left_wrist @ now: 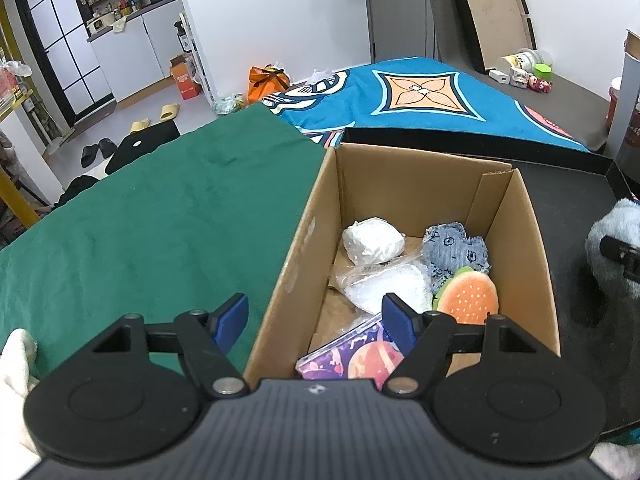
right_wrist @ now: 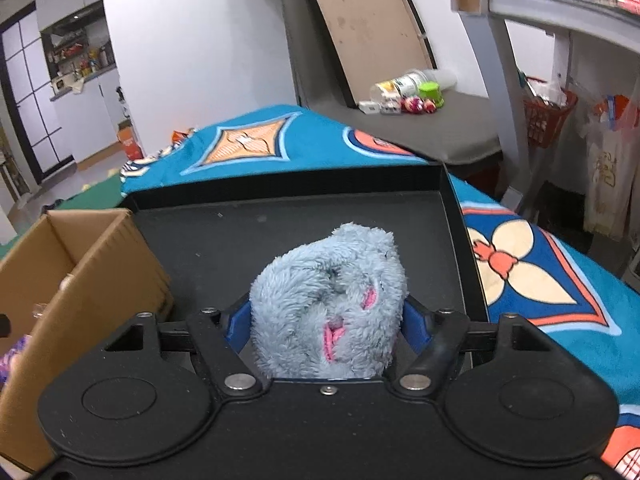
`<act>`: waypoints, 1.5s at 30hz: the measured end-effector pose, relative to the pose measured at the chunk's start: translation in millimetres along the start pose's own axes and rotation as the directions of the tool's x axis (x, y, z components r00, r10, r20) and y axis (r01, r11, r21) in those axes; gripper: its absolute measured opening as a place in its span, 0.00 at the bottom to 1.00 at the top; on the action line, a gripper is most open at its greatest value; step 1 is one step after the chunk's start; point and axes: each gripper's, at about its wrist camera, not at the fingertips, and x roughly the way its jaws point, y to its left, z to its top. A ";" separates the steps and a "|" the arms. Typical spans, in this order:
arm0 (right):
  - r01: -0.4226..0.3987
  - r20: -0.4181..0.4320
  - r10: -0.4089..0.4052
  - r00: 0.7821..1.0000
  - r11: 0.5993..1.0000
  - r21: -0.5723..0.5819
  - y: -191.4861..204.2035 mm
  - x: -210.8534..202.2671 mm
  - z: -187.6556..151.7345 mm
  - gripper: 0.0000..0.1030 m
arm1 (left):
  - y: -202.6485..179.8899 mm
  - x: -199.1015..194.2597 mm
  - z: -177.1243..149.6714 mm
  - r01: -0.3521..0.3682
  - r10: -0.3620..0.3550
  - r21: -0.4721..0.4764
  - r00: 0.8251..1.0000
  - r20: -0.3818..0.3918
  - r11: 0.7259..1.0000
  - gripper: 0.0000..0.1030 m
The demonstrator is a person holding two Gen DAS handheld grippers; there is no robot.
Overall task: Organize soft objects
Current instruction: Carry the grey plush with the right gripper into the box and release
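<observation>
- Notably, no brand, label or writing is legible on any item.
- One cardboard box (left_wrist: 404,184) stands open, between the green cloth (left_wrist: 160,216) on its left and the black tray (right_wrist: 248,232) on its right.
- Box contents, five items: one white bundle (left_wrist: 372,243), one denim plush (left_wrist: 456,250), one clear plastic bag (left_wrist: 384,286), one burger plush (left_wrist: 470,296), one purple planet-print pouch (left_wrist: 352,354).
- Left gripper (left_wrist: 316,320): fingers wide apart, empty, straddling the box's near left wall.
- Right gripper (right_wrist: 326,322): blue pads (right_wrist: 412,322) pressed against one fluffy blue-grey plush (right_wrist: 328,300), held above the tray.
</observation>
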 end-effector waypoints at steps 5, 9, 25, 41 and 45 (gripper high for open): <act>-0.035 0.029 0.035 0.999 0.999 0.001 9.2 -11.4 8.1 0.69 | 4.4 -5.6 -0.8 0.015 -0.015 0.001 1.000 0.016 1.000 0.70; -0.066 0.054 0.066 0.996 0.998 -0.012 21.4 -21.7 16.3 0.69 | 8.7 -9.2 -1.1 0.023 -0.023 -0.002 0.999 0.033 1.000 0.70; -0.182 0.100 0.190 0.977 0.980 -0.084 65.4 -46.7 34.6 0.69 | 26.5 -11.9 -4.0 0.094 -0.093 -0.046 0.995 0.027 0.995 0.48; -0.294 0.062 0.304 0.951 0.947 -0.132 105.6 -49.5 30.7 0.69 | 45.5 -4.0 -9.6 0.128 -0.128 -0.092 0.992 0.011 0.987 0.11; -0.340 0.036 0.347 0.937 0.931 -0.137 114.9 -49.0 29.0 0.69 | 46.2 -3.9 -9.9 0.138 -0.137 -0.096 0.991 0.015 0.986 0.10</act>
